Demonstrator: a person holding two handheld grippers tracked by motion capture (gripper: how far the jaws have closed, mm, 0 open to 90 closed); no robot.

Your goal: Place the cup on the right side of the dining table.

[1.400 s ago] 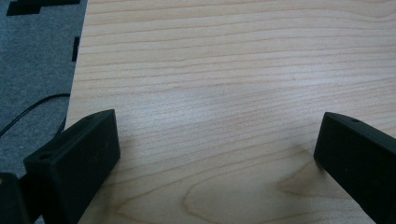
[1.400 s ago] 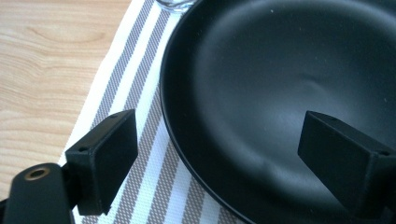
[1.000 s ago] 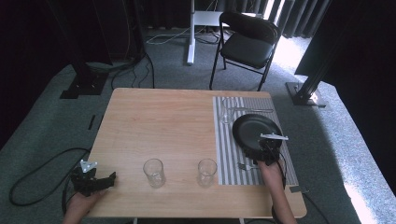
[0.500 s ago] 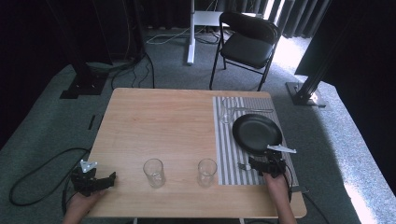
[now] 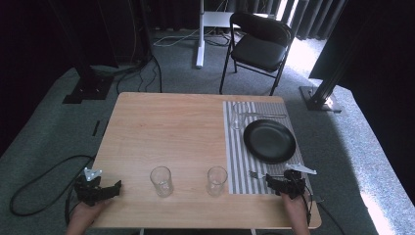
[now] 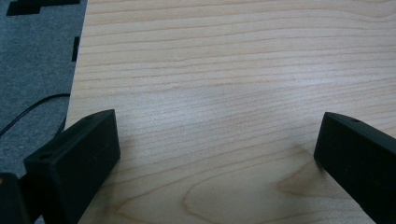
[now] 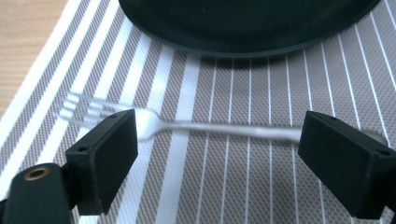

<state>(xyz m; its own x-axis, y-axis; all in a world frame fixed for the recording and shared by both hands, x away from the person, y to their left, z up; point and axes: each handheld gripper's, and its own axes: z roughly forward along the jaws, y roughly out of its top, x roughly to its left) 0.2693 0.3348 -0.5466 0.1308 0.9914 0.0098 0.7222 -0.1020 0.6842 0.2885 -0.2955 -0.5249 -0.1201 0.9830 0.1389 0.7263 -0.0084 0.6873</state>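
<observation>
both tongs gape wide. right tongs (image 7: 217,154) straddle the fork (image 7: 205,126) lying flat on the striped mat (image 7: 233,186) just below the black plate (image 7: 247,23); left tongs (image 6: 217,154) over bare tabletop (image 6: 224,70).

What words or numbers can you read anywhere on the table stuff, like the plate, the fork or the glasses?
There are none to read. The black plate, the fork, the striped placemat, the two near glasses and the wooden table are all plain. The right gripper and left gripper carry no lettering either.
</observation>
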